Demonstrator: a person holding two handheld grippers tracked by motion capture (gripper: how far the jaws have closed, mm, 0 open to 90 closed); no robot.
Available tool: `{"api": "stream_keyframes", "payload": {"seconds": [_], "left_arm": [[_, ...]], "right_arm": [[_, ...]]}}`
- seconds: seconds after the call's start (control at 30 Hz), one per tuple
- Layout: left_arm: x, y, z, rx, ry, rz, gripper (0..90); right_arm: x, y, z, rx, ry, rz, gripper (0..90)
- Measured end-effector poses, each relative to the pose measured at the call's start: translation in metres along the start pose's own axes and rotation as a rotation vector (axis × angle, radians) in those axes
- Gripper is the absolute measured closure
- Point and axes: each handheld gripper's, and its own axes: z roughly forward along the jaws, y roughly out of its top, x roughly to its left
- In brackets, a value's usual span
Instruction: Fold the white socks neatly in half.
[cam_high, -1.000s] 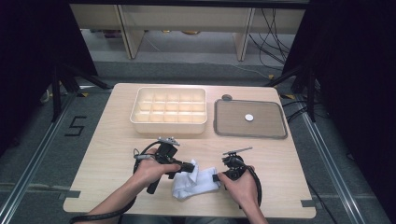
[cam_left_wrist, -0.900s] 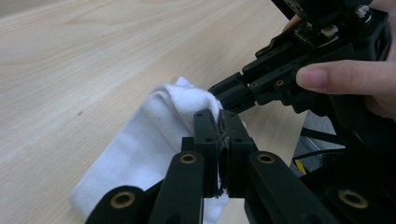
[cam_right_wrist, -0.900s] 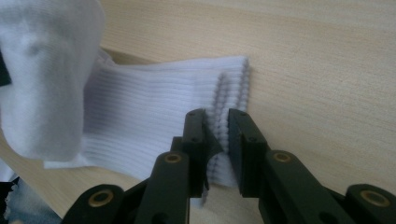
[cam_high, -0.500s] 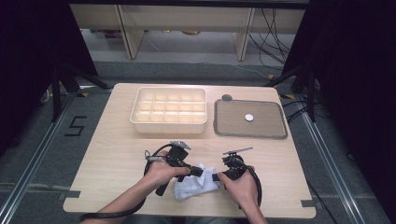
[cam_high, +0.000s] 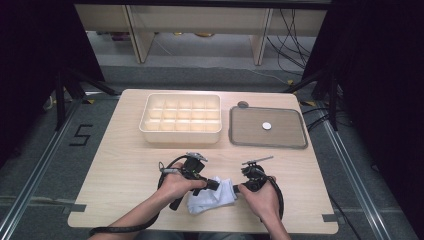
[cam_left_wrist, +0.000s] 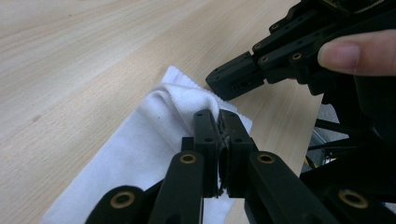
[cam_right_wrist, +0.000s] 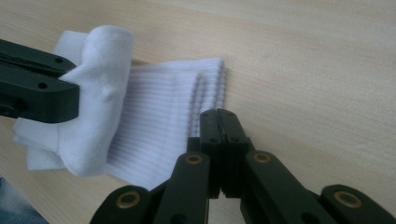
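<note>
A pale wooden table (cam_high: 125, 165) with a smooth, faintly grained top carries the scene. On the left, the person's left hand (cam_high: 176, 184) holds the left gripper (cam_high: 214, 186), a black jointed tool with brass-coloured pivots and a looping cable. Its jaws are pressed together and, in the right gripper view, a bunched fold of the sock (cam_high: 212, 196) bulges around their tip, so they appear clamped on it. The sock is white, soft and finely ribbed, folded into a thick layered bundle; it lies on the table near the front edge, between the two hands. In the right gripper view its cuff edges show as stacked wavy ridges. To the right, the right hand (cam_high: 259, 197) holds the right gripper (cam_high: 237, 189), built the same. Its jaws have just been closing and now meet flat together just beside the cuff, with nothing between them. In the left gripper view, this gripper crosses above the sock and a fingertip rests on its body. Farther back stands a cream plastic box (cam_high: 181, 131) divided into a grid of square cells, and to its right a shallow grey tray (cam_high: 240, 127) with rounded corners holding a small white disc (cam_high: 267, 126). A small dark round thing (cam_high: 243, 105) sits just behind the tray.
</note>
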Motion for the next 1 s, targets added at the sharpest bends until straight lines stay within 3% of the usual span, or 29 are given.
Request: {"api": "stream_keyframes", "payload": {"seconds": [0.07, 0.17, 0.2, 0.3, 0.37, 0.4, 0.6, 0.67, 0.73, 0.77, 0.9, 1.0], "left_arm": [[-0.001, 0.001, 0.003, 0.001, -0.005, 0.003, 86.3], [-0.005, 0.003, 0.006, 0.011, -0.003, 0.009, 86.3], [-0.006, 0.004, 0.007, 0.017, 0.009, 0.013, 86.3], [-0.006, 0.004, 0.011, 0.021, 0.013, 0.014, 86.2], [-0.006, 0.004, 0.012, 0.044, 0.041, 0.013, 86.1], [-0.006, 0.003, 0.013, 0.04, 0.04, 0.013, 86.0], [-0.007, 0.003, 0.018, 0.038, 0.048, 0.012, 83.8], [-0.008, 0.003, 0.018, 0.023, 0.047, 0.007, 80.8], [-0.01, 0.003, 0.018, -0.005, 0.033, 0.01, 76.9], [-0.012, 0.004, 0.015, -0.011, 0.037, 0.037, 75.0], [-0.02, 0.007, 0.005, -0.075, 0.026, 0.054, 64.5], [-0.022, 0.009, -0.011, -0.102, 0.017, 0.075, 64.6]], "right_arm": [[-0.001, -0.001, 0.003, -0.004, 0.007, -0.015, 90.0], [-0.001, -0.003, 0.004, 0.002, 0.01, -0.002, 90.0], [0.0, -0.003, 0.003, 0.019, 0.016, 0.007, 90.0], [0.0, -0.003, 0.004, 0.005, 0.013, 0.001, 89.6], [0.001, -0.003, 0.003, 0.005, 0.016, 0.011, 89.1], [0.0, -0.003, 0.004, -0.003, 0.018, -0.008, 88.9], [0.001, -0.003, 0.003, -0.004, 0.015, 0.004, 87.7], [0.001, -0.003, 0.001, 0.0, 0.036, 0.004, 86.8], [0.0, -0.003, -0.001, -0.009, 0.023, -0.01, 85.9], [0.001, -0.003, -0.003, -0.012, 0.024, 0.002, 85.5], [0.005, -0.001, -0.012, -0.042, 0.019, 0.025, 82.7], [0.005, 0.001, -0.019, -0.065, 0.02, -0.024, 79.6]]}}
